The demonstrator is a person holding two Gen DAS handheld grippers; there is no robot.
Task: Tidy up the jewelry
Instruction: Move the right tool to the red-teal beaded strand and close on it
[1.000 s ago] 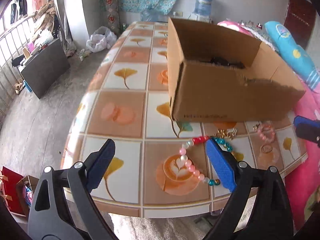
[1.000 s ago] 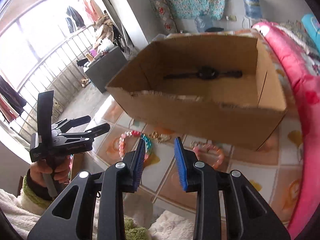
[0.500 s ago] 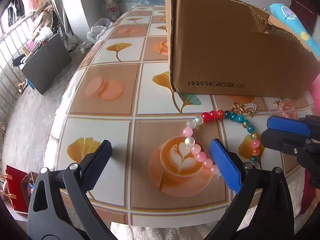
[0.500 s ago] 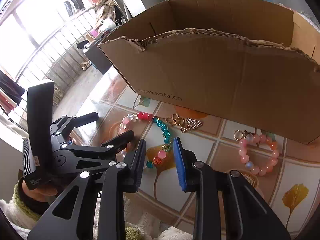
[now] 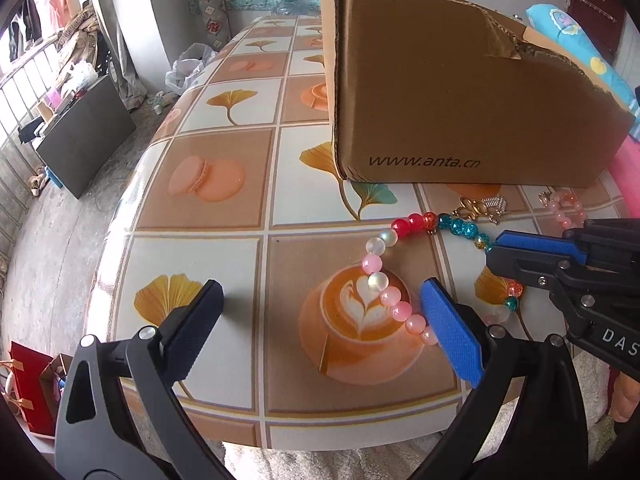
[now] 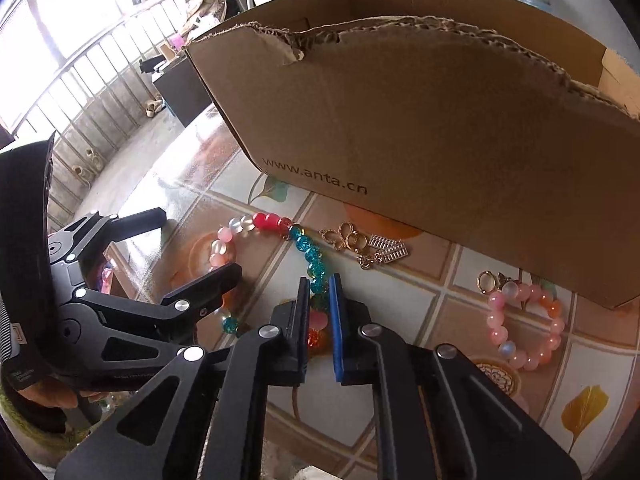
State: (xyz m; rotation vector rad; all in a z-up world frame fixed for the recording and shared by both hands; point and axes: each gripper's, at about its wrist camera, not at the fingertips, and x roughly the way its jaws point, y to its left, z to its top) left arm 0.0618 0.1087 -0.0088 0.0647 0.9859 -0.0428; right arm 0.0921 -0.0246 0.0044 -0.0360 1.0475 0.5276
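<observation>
Beads fill most of what we see from our left wrist: a multicoloured bead bracelet (image 5: 400, 248) lies in a loop on the table (image 5: 240, 208), over a printed coffee cup. Our left gripper (image 5: 320, 320) hangs above that print with its jaws spread wide and nothing between them; the blue pad on the right sits just beside the pink beads of the loop, and we cannot tell whether it touches them. Our right gripper (image 5: 496, 250) comes in from the right edge, its tips down on the teal and amber stretch of the same bracelet. A cardboard box (image 5: 460, 100) stands behind, printed with a web address, and a small gold charm (image 5: 480, 208) lies close to its near wall. A pink bracelet (image 5: 564, 212) lies further right, near the box.

From our right wrist, the right gripper (image 6: 320, 292) has its two pads drawn almost together, clamped on the teal beads of the multicoloured bead bracelet (image 6: 276, 224), with orange beads showing in the narrow gap lower down. The left gripper (image 6: 184, 240) stands open at the left, held by a hand (image 6: 48, 396). The gold charm (image 6: 360, 244) lies between the bracelet and the cardboard box (image 6: 420, 120). The pink bracelet (image 6: 524, 324) rests on the table (image 6: 440, 300) to the right, a gold ring clasp at its top.
</observation>
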